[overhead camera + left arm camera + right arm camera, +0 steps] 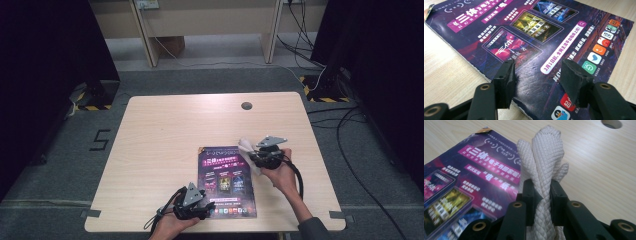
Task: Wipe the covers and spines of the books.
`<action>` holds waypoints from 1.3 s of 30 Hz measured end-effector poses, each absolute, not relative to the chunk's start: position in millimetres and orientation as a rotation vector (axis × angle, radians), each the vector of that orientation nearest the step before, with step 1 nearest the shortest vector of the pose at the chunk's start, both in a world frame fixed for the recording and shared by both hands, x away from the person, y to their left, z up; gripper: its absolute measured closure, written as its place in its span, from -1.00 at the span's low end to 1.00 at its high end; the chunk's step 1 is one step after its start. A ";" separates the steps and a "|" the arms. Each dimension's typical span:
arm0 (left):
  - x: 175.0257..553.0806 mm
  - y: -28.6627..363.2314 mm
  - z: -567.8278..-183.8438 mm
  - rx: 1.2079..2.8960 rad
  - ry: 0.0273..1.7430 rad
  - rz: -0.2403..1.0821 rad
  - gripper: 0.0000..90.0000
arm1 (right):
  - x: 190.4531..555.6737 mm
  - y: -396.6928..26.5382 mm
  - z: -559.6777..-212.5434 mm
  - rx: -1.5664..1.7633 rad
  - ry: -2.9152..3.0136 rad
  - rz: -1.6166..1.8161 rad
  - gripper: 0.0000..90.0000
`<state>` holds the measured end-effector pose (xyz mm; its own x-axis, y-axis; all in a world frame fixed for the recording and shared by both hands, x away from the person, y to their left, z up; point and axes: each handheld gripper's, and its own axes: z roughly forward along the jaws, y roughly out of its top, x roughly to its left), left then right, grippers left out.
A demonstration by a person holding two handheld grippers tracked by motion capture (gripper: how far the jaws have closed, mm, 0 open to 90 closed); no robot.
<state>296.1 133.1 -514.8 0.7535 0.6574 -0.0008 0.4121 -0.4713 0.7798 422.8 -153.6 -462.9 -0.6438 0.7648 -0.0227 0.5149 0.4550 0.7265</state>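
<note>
On the table [150,130], right gripper [542,192] pinches a cloth [546,152] at the poster [226,180] edge, likely for wiping; left gripper [536,75], spread, should pin the poster flat.

The left gripper [536,75], jaws apart, hovers low over a dark printed poster [529,37] on the wooden table [446,75].

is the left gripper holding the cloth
No, the left gripper is open over the poster; the right gripper clamps the white cloth.

White waffle-weave cloth [546,157] bunched upright beside flat purple poster [226,180].
</note>
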 end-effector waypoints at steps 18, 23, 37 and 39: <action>299.3 135.0 -516.0 2.117 0.831 0.380 -0.22 | 453.9 -115.7 -495.1 1.063 2.386 0.847 0.64; 299.7 135.8 -516.0 2.121 0.825 0.379 -0.22 | 470.8 -122.4 -497.3 1.112 2.301 0.826 0.64; 300.2 135.5 -515.7 2.125 0.825 0.377 -0.22 | 459.9 -117.4 -495.7 1.055 2.383 0.840 0.63; 300.5 135.5 -515.6 2.124 0.825 0.373 -0.22 | 464.6 -120.8 -497.8 1.065 2.322 0.824 0.63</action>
